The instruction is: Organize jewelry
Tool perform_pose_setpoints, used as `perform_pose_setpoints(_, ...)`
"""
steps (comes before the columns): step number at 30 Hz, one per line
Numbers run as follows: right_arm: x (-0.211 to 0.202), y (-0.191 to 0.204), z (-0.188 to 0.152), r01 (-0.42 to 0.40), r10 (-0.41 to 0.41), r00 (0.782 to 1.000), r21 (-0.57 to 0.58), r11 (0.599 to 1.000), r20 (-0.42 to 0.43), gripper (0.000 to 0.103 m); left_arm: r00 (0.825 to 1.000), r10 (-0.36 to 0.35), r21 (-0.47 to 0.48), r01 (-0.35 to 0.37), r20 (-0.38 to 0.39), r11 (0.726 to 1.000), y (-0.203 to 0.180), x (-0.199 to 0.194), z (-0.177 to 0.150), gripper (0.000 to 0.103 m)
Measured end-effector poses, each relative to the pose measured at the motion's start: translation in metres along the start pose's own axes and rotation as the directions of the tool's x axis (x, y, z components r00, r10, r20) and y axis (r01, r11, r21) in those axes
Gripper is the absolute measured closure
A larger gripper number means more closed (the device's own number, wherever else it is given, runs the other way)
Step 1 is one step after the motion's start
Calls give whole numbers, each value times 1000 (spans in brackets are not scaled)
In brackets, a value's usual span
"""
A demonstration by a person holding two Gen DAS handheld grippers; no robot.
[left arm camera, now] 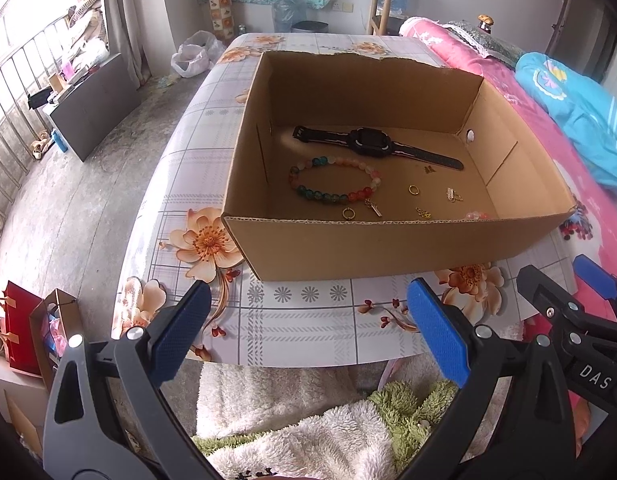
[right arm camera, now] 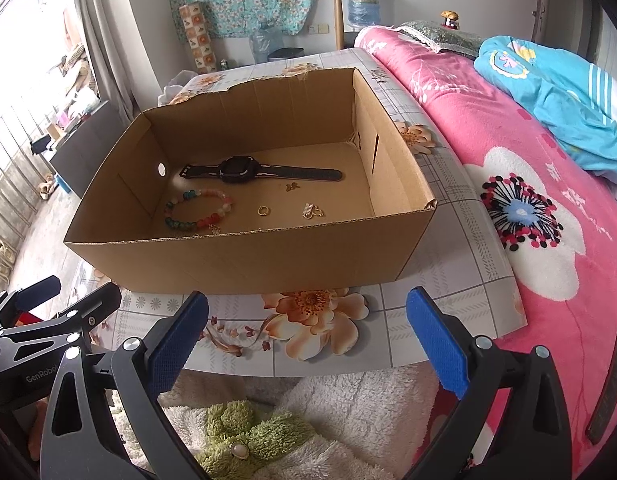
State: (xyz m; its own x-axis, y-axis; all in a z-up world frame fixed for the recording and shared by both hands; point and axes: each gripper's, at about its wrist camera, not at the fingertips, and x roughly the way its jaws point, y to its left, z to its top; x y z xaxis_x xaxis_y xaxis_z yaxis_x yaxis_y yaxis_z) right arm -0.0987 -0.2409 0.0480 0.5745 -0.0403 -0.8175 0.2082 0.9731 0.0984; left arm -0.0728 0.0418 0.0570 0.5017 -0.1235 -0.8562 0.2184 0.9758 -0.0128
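An open cardboard box [left arm camera: 388, 248] [right arm camera: 248, 260] stands on the floral table. Inside lie a black watch [left arm camera: 372, 146] [right arm camera: 244, 170], a multicoloured bead bracelet [left arm camera: 334, 180] [right arm camera: 198, 210], gold rings [left arm camera: 413, 189] [right arm camera: 263, 211] [left arm camera: 348, 213], small gold charms [left arm camera: 452, 195] [right arm camera: 311, 211] and a few pink beads [left arm camera: 477, 215] by the near wall. My left gripper [left arm camera: 308, 320] is open and empty in front of the box. My right gripper [right arm camera: 308, 328] is open and empty, also short of the box, over the table's near edge.
The table [left arm camera: 308, 328] [right arm camera: 448, 280] has a floral plaid cover. A bed with a pink blanket [right arm camera: 548, 240] and blue quilt [right arm camera: 556, 92] lies at the right. Fluffy white and green fabric [left arm camera: 328, 432] lies below the grippers. Bags [left arm camera: 24, 328] stand on the floor at left.
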Motion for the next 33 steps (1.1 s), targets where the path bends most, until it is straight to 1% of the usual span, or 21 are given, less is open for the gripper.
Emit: perform_pose_setpoints(33, 4, 4, -4, -3, 3, 1000, 2, 1000, -12, 6, 1000, -6, 3, 6, -6, 1000, -2, 1, -2, 8)
